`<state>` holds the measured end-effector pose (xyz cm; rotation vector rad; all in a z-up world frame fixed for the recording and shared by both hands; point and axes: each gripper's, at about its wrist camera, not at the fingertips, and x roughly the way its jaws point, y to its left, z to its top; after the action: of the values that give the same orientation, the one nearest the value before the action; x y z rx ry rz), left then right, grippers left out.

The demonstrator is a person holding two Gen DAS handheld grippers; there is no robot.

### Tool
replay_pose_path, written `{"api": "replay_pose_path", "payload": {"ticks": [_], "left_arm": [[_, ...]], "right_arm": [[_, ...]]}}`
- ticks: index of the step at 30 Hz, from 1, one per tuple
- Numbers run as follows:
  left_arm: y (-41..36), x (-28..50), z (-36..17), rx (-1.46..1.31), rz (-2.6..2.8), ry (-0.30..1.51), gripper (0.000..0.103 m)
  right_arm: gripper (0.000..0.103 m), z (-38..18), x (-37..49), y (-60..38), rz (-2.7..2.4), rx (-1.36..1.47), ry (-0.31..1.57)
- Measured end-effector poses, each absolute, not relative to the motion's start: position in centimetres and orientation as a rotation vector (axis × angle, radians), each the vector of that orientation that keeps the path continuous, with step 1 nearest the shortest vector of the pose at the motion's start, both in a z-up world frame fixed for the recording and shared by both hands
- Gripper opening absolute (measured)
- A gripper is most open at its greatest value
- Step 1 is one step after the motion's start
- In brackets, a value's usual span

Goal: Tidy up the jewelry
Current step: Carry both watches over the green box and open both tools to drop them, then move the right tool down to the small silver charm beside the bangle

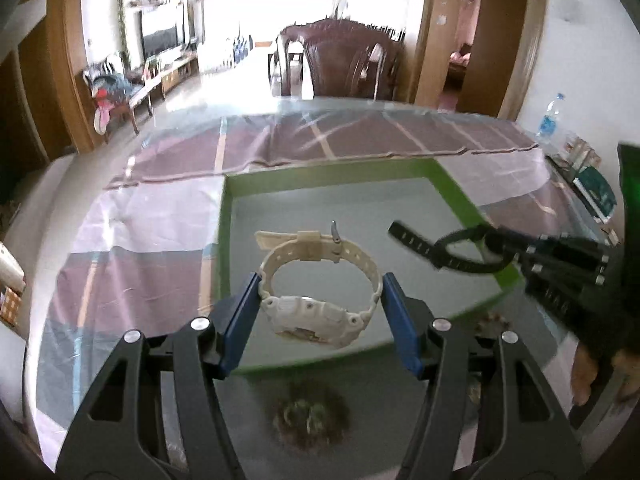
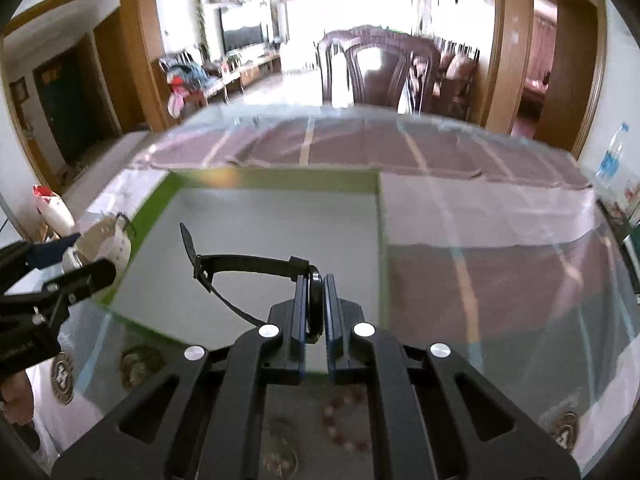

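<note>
A: What carries everything?
B: A glass-topped desk (image 1: 160, 264) over a striped cloth, with a wide green-rimmed tray (image 1: 456, 188) lying near its front edge.

A: And the left tongs (image 1: 320, 300)?
B: They grasp a white watch (image 1: 320, 312) by its strap loop, the face hanging downward, raised above the tray's front half.

A: The right tongs (image 2: 316, 308)?
B: Clenched on a black watch (image 2: 314, 300), pinching its round case edge-on. The strap (image 2: 240, 266) sticks out to the left, over the tray's grey floor.

A: Anything smaller?
B: A string of reddish beads (image 2: 344, 420) lies blurred on the desk at the front edge, under the right tongs.
</note>
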<state>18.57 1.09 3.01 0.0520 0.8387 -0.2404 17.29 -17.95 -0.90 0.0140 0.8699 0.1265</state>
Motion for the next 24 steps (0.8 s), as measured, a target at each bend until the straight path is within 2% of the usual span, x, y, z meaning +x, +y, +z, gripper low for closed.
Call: {"api": "replay_pose_path", "payload": {"ticks": [5,8,14,24], "left_arm": [[0.2,21.4,0.1,0.024,-0.230,0.905,0.064],[0.5,21.0,-0.1,0.007,-0.222,0.894,0.072],[2.7,15.8,0.9,0.049,-0.159,0.864,0.079],[5.2,12.4,-4.7,0.024,-0.083,1.005,0.079]], "right_arm": [[0.011,-3.4,19.0,-17.7,0.111,0.044,0.932],[0.043,-2.4,17.8,-18.2,0.125,0.074,0.917],[0.044,0.5,11.0,-19.9,0.170,0.066,0.843],[0.044,-6.5,7.8,-18.7,0.149,0.033,1.032]]}}
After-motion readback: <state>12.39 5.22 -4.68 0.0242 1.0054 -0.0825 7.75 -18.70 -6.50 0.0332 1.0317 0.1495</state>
